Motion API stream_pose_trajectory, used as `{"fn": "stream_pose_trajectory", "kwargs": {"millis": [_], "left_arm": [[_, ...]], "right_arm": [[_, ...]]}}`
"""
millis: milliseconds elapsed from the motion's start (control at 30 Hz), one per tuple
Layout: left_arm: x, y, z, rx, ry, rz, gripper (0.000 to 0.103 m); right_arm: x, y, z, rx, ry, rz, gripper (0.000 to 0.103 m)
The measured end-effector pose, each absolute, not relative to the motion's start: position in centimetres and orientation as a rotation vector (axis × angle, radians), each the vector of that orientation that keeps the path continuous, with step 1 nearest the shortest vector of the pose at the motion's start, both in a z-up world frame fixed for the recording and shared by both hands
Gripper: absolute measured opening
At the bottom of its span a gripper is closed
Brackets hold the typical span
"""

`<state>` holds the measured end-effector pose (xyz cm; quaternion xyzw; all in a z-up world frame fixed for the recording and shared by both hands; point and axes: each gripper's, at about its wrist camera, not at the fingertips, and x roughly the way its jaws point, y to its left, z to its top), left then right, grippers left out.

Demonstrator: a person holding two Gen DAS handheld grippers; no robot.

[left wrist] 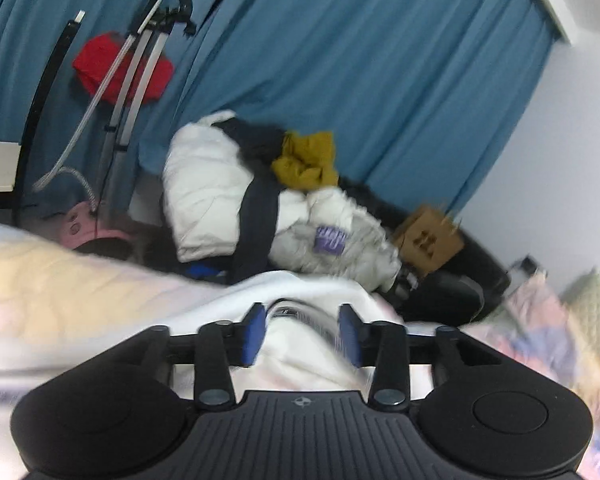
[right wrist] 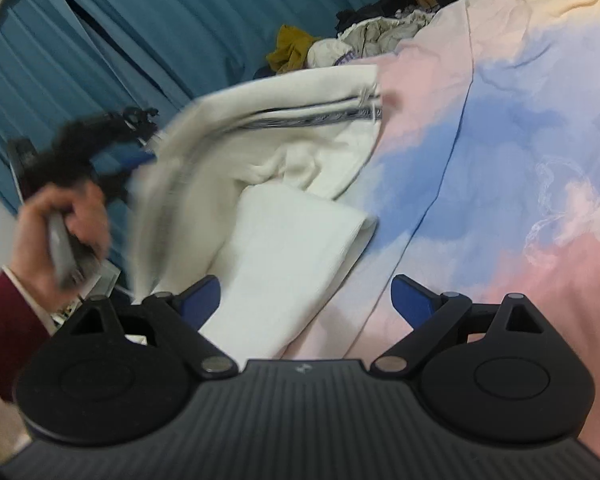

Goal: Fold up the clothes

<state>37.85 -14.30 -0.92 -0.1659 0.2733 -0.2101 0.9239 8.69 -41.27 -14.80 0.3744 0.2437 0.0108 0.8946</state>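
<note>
**Grippers: left clamped on cloth, right spread wide**

The right gripper (right wrist: 306, 300) hovers over the bed with its blue pads far apart and nothing between them. The left gripper (left wrist: 302, 334) has its pads drawn in on a bunched ridge of the white garment (right wrist: 284, 148).

Largest item: the bedsheet (right wrist: 500, 160), smooth cotton in soft pink, blue and yellow cloud patches. On it lies the white garment, ribbed knit with dark stripes, one end lifted, the other folded flat. Beyond the bed, pleated blue curtains (left wrist: 380, 80) back a heap of puffy white jackets (left wrist: 220, 192) and a crumpled mustard cloth (left wrist: 306, 160).
</note>
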Motion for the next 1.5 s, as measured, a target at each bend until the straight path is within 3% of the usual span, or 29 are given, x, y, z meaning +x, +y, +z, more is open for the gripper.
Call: {"fn": "stream_pose_trajectory", "kwargs": {"millis": [333,400,733,1067,1400,1467,1500], "left_arm": [[22.5,-5.9,-2.9,-0.156,0.621,-0.483,0.068],[19.0,-4.7,-3.0,-0.125,0.632,-0.466,0.077],[6.0,0.3,-4.8,0.062,0.652,-0.347,0.084],[3.3,5.1,-6.2,-0.156,0.750,-0.167,0.089],[6.0,8.3,-6.8,-0.393,0.753,-0.070,0.091],[7.0,8.9,-7.6,-0.432,0.770,-0.062,0.091],[7.5,9.2,-7.9,-0.450,0.777,-0.057,0.091]], "right_arm": [[9.4,-40.1,-14.7,0.759,0.528,0.075,0.095],[9.4,-39.7,-14.5,0.741,0.530,0.084,0.095],[8.8,-39.0,-13.0,0.718,0.510,0.125,0.095],[12.7,-38.5,-14.4,0.730,0.544,0.150,0.095],[19.9,-40.9,-17.7,0.803,0.589,0.110,0.094],[20.3,-40.9,-18.0,0.802,0.598,0.082,0.082],[20.1,-40.9,-17.8,0.814,0.589,0.066,0.082]]}}
